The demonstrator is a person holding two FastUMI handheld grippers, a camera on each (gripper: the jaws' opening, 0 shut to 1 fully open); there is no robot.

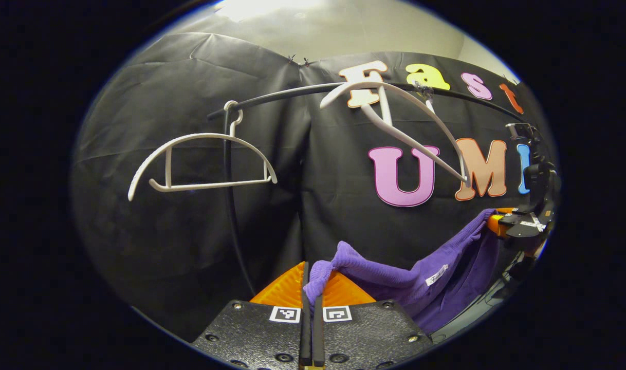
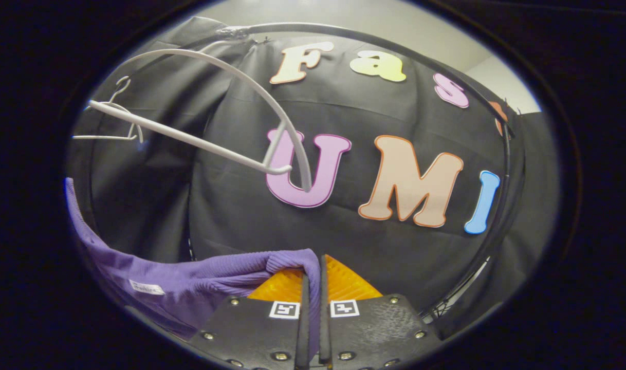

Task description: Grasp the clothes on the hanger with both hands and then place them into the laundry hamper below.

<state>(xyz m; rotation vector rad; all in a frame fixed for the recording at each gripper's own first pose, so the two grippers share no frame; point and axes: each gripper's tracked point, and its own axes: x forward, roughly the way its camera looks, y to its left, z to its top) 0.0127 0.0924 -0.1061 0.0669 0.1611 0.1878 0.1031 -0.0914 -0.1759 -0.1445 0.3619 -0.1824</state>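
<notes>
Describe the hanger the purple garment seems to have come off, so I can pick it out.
Follow the dark rail across the black cloth wall. The nearer white hanger sits tilted above the purple garment stretched between both grippers. The other white hanger, by the rail's upright, hangs level.
</notes>
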